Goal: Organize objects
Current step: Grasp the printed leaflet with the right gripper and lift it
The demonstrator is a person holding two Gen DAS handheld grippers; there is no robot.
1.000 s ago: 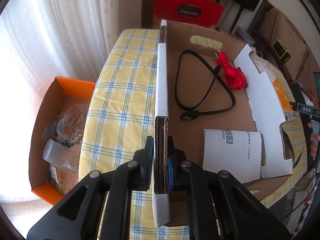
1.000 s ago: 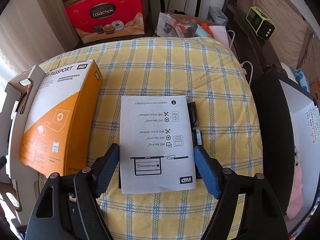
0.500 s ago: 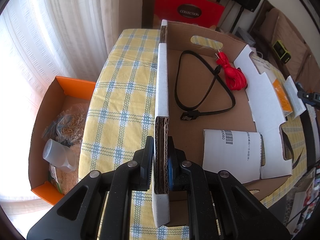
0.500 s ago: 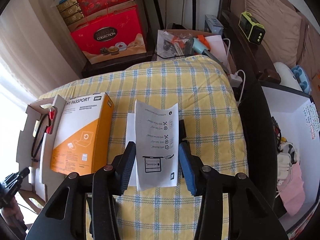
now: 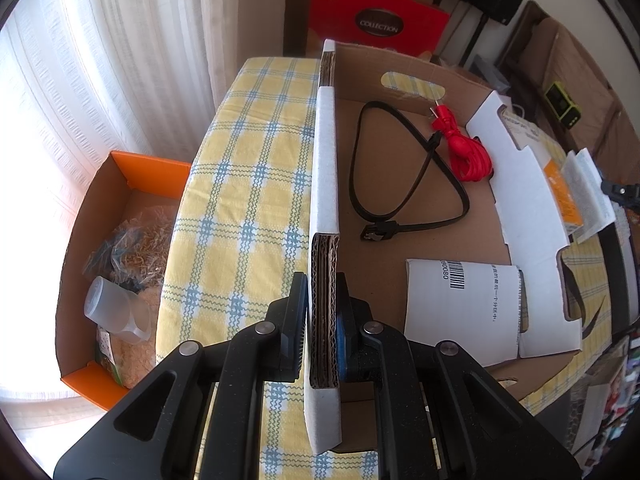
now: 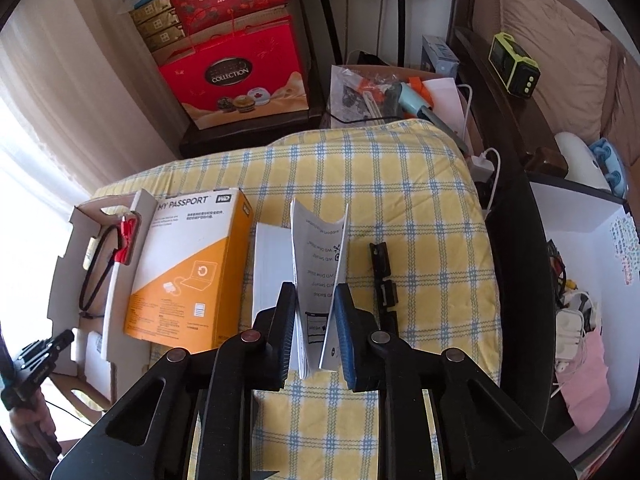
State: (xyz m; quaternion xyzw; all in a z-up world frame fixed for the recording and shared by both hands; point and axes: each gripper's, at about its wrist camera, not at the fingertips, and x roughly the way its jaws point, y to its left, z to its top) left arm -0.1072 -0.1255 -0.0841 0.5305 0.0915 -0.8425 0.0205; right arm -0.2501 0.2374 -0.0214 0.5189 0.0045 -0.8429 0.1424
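Tabletop (image 6: 420,216) w/ yellow-blue check cloth: cardboard tray (image 5: 420,76) at its left, orange box (image 6: 188,272), white booklet (image 6: 268,276), black clip (image 6: 383,276) directly on it.

Daylight floods in through sheer white curtains (image 5: 100,80) at the left of the left wrist view, blowing the fabric out to near-white and washing the orange box (image 5: 120,248) beneath it. The checked cloth (image 5: 248,200) is evenly lit, with only soft shadows inside the cardboard tray (image 5: 400,280). In the right wrist view the same window glare bleaches the left edge, while the dark furniture (image 6: 516,240) at right sinks into shade. Both fisheye frames bend straight lines toward their black, vignetted corners. Focus is sharp at centre, softer and smeared at the rim.
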